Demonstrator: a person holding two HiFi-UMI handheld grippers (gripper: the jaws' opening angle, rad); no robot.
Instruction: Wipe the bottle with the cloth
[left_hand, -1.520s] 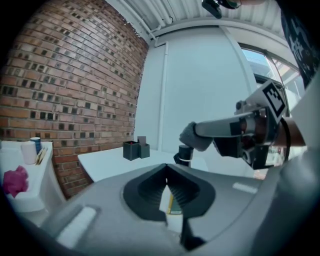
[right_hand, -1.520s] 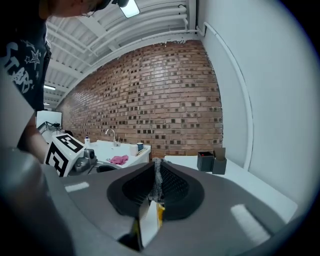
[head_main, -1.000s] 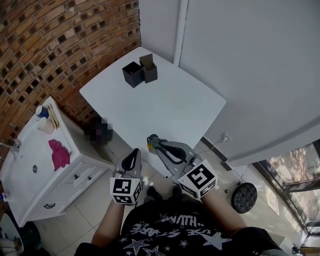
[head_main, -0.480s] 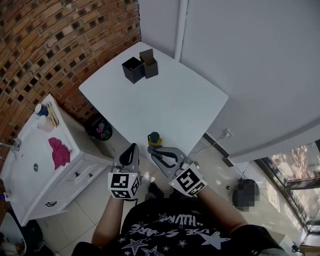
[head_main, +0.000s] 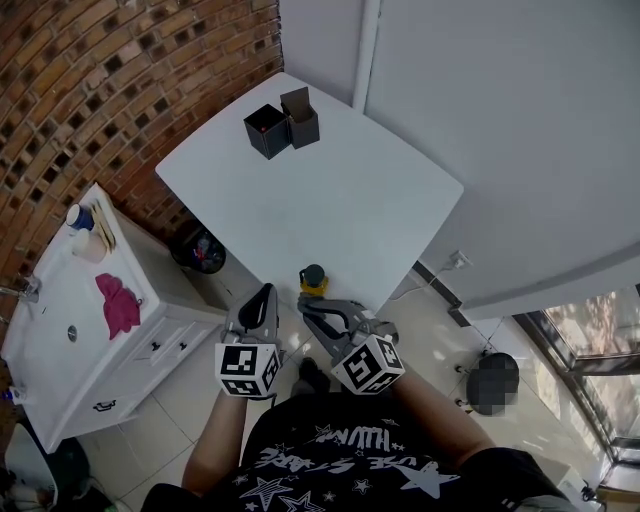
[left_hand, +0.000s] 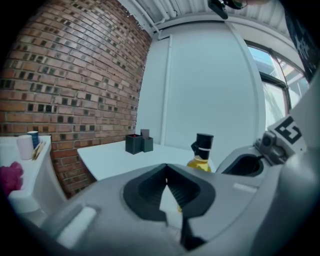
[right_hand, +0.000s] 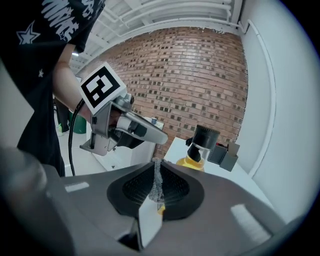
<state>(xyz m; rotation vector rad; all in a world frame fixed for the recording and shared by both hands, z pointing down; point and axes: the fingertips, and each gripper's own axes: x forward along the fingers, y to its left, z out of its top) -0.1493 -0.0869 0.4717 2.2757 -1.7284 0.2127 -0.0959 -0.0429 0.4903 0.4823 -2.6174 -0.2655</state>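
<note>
Table edge holds bottle; our left gripper closed empty, right gripper pinching cloth; unbraced, we might topple it.

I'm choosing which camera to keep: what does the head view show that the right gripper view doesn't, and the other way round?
Only the head view: the pink cloth lying on the cabinet, and the window. Only the right gripper view: a grey strip pinched between the shut jaws of the right gripper. Both: the bottle near the edge of the table, the dark boxes, the brick wall and the left gripper.
</note>
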